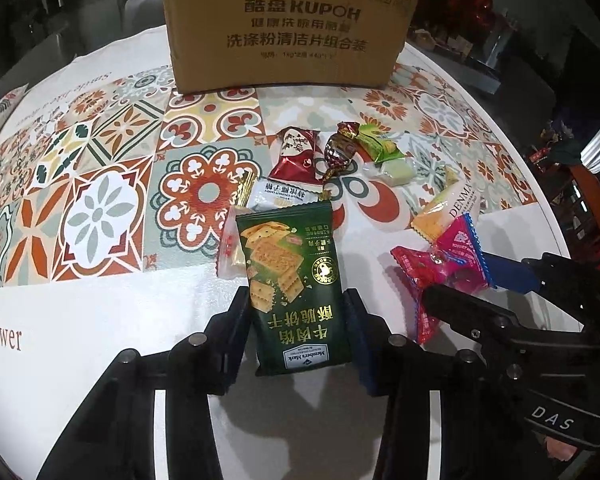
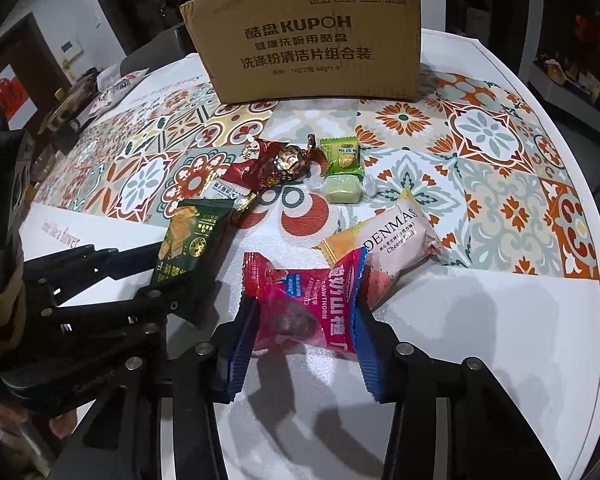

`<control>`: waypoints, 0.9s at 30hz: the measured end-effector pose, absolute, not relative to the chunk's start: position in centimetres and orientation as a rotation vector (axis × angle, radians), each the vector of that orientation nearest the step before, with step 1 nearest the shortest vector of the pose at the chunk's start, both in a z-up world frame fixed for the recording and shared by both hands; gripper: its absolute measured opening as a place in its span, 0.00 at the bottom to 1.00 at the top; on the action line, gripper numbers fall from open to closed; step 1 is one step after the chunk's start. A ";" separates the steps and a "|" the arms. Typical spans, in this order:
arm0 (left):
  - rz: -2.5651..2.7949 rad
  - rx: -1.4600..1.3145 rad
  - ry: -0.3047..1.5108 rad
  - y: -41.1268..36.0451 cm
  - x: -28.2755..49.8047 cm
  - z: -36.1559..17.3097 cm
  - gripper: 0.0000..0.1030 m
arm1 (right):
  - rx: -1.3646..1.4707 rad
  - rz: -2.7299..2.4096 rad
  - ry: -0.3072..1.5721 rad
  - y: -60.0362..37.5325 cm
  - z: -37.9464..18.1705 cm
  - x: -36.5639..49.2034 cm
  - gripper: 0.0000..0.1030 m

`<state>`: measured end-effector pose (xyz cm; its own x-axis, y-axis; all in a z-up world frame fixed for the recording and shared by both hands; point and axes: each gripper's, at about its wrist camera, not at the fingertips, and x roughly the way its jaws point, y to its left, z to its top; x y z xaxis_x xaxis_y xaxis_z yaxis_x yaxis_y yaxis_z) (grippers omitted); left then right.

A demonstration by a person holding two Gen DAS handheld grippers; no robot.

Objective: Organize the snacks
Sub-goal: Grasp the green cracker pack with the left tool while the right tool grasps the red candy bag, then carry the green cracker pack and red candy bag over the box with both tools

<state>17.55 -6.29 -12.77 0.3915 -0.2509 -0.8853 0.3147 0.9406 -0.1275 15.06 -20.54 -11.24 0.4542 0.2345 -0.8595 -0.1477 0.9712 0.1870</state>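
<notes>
My left gripper (image 1: 296, 312) is shut on a dark green cracker packet (image 1: 290, 276), its blue pads against both sides. My right gripper (image 2: 304, 320) is shut on a pink hawthorn snack packet (image 2: 300, 296). Each gripper shows in the other's view: the right one (image 1: 472, 284) with the pink packet (image 1: 448, 264), the left one (image 2: 148, 280) with the green packet (image 2: 192, 240). Loose snacks lie behind on the patterned tablecloth: a white DENMAS packet (image 2: 396, 236), a red packet (image 1: 296, 152), a brown foil candy (image 1: 340, 148), green candies (image 1: 384, 148). A cardboard box (image 1: 288, 28) stands at the back.
The round white table (image 1: 100, 320) carries a tiled-pattern cloth (image 1: 112, 168). A small clear sachet (image 1: 230, 248) and a white wrapped biscuit (image 1: 284, 196) lie by the green packet. Cups and clutter (image 2: 64, 112) sit at the far left edge. Dark furniture surrounds the table.
</notes>
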 end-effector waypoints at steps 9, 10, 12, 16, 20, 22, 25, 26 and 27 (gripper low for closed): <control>-0.354 0.037 1.062 -5.5 16.5 -10.6 0.43 | 0.085 0.235 1.044 -20.5 -10.3 14.6 0.46; -0.354 0.035 1.057 -5.5 16.4 -10.4 0.43 | 0.085 0.234 1.040 -20.5 -10.2 14.6 0.46; -0.355 0.029 1.038 -5.3 16.3 -9.7 0.43 | 0.087 0.234 1.030 -20.5 -9.8 14.5 0.46; -0.356 0.024 1.000 -5.2 16.3 -8.2 0.43 | 0.086 0.227 1.001 -20.6 -8.7 14.4 0.46; -0.356 0.027 0.956 -5.1 16.6 -6.6 0.43 | 0.082 0.222 0.964 -20.6 -7.4 14.6 0.46; -0.355 0.026 0.936 -5.0 16.7 -5.8 0.43 | 0.082 0.220 0.941 -20.6 -6.6 14.8 0.46; -0.359 0.021 0.901 -4.9 17.2 -4.6 0.43 | 0.075 0.218 0.903 -20.7 -5.2 15.2 0.46; -0.359 0.024 0.890 -5.0 17.4 -4.1 0.43 | 0.071 0.215 0.890 -20.7 -4.7 15.3 0.46; -0.358 0.026 0.878 -5.0 17.6 -3.7 0.43 | 0.070 0.211 0.880 -20.8 -4.4 15.5 0.46</control>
